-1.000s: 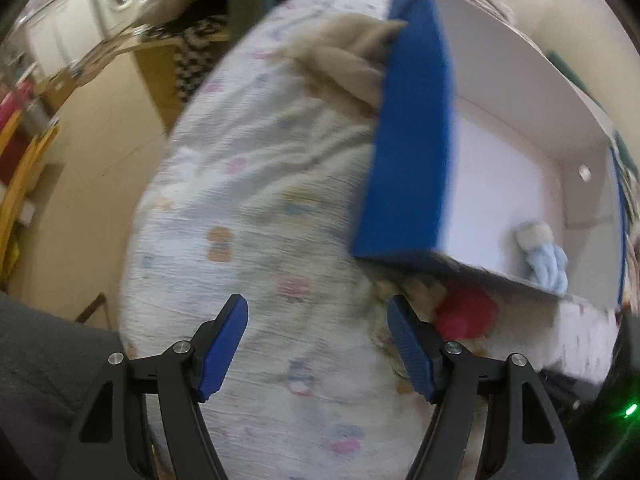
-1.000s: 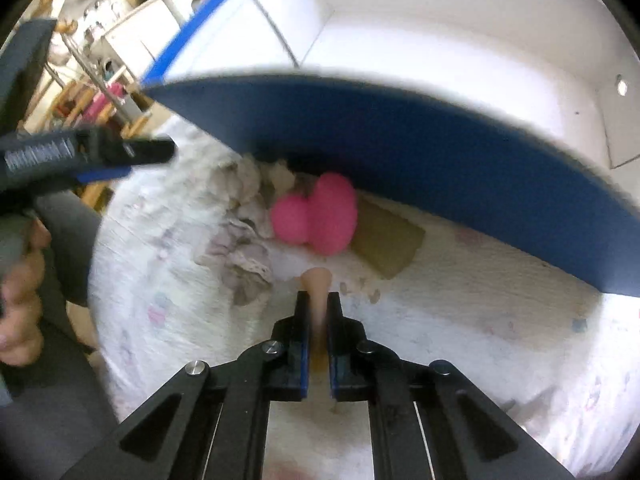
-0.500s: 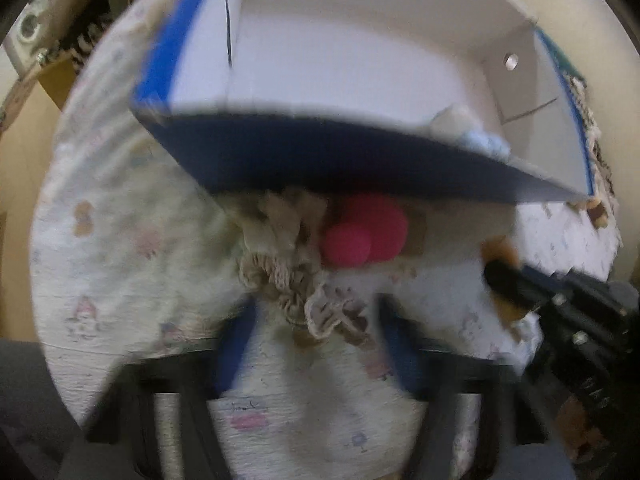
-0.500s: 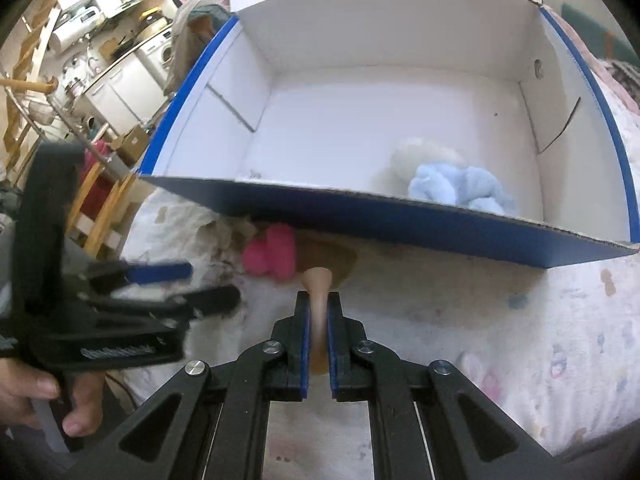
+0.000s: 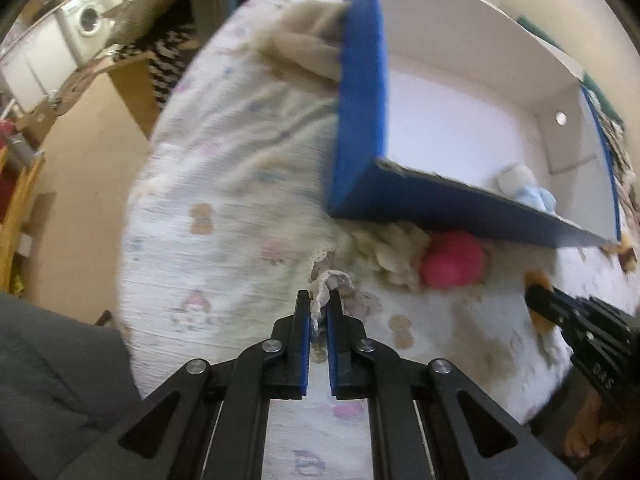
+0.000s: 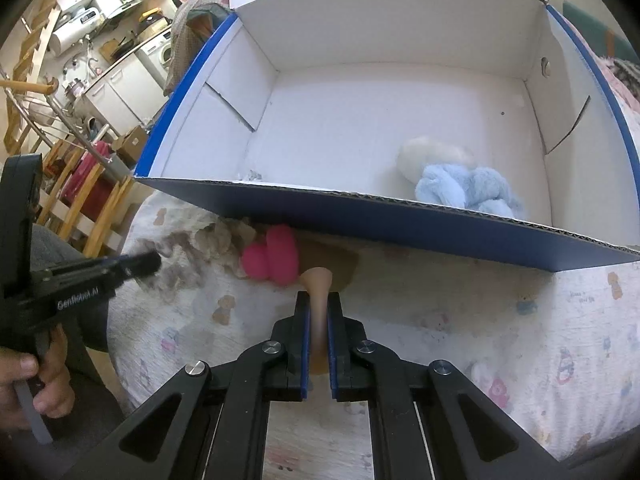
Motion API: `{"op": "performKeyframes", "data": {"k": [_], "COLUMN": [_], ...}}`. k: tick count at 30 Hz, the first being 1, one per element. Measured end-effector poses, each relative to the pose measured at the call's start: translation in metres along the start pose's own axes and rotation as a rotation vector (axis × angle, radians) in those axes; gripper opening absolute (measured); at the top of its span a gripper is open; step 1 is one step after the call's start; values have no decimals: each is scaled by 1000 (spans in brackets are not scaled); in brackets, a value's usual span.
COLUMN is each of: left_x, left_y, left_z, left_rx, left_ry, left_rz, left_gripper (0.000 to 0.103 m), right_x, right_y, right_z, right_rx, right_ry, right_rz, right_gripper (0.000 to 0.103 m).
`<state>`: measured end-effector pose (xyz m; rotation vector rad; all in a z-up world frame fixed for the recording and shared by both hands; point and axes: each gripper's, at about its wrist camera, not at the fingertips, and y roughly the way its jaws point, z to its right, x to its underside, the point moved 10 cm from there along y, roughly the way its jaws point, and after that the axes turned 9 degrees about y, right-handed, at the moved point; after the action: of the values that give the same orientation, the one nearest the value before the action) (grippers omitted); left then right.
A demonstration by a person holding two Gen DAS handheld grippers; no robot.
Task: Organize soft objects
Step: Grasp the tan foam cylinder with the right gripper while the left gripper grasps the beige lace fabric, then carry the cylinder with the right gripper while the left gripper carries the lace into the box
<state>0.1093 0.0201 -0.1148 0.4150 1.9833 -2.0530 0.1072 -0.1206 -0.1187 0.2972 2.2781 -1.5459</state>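
A blue box with white inside [image 6: 360, 208] [image 5: 360, 92] lies on the bed. A light blue and white plush [image 6: 460, 180] [image 5: 528, 192] lies inside it. My left gripper [image 5: 319, 300] is shut on a beige lacy cloth [image 5: 326, 284]; it also shows in the right wrist view [image 6: 144, 264]. More of that crumpled cloth [image 5: 392, 256] [image 6: 208, 236] lies against the box front, beside a pink plush [image 5: 454, 266] [image 6: 276, 256]. My right gripper [image 6: 319, 300] is shut on a tan soft object [image 6: 318, 280], held above the bed; it also shows in the left wrist view [image 5: 536, 292].
The bed has a white printed sheet [image 5: 224, 208] [image 6: 480, 312]. A brown flat piece [image 6: 340, 260] lies under the box's front wall. A beige fabric [image 5: 304, 44] lies behind the box's left side. Floor and kitchen furniture [image 5: 80, 28] lie beyond the bed's left edge.
My left gripper went from open to shut on the lacy cloth. My right gripper rose, still holding the tan object, and now looks into the box.
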Motion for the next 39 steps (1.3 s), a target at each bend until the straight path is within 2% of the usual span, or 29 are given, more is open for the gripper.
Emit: {"op": "performKeyframes", "data": {"k": [2, 13, 20, 23, 34, 39], "left_x": [0, 0, -2, -5, -42, -68], "left_y": [1, 2, -10, -20, -88, -104], "left_z": [-7, -16, -26, -27, -11, -1], "left_rx": [-32, -103, -151, -164, -215, -181], "left_ry": [0, 11, 2, -1, 86, 107], "left_rz": [13, 7, 47, 81, 279, 321], "left_gripper": [7, 7, 7, 7, 7, 7], "right_x": [0, -1, 0, -2, -13, -32], "right_y": [-1, -8, -11, -17, -56, -81], "right_z": [0, 5, 3, 1, -5, -3], "right_rx": [2, 4, -8, -23, -76, -95], "right_ry": [-2, 21, 18, 18, 12, 22], "right_rz": [6, 34, 41, 56, 144, 220], "right_gripper": [9, 9, 9, 9, 9, 9]}}
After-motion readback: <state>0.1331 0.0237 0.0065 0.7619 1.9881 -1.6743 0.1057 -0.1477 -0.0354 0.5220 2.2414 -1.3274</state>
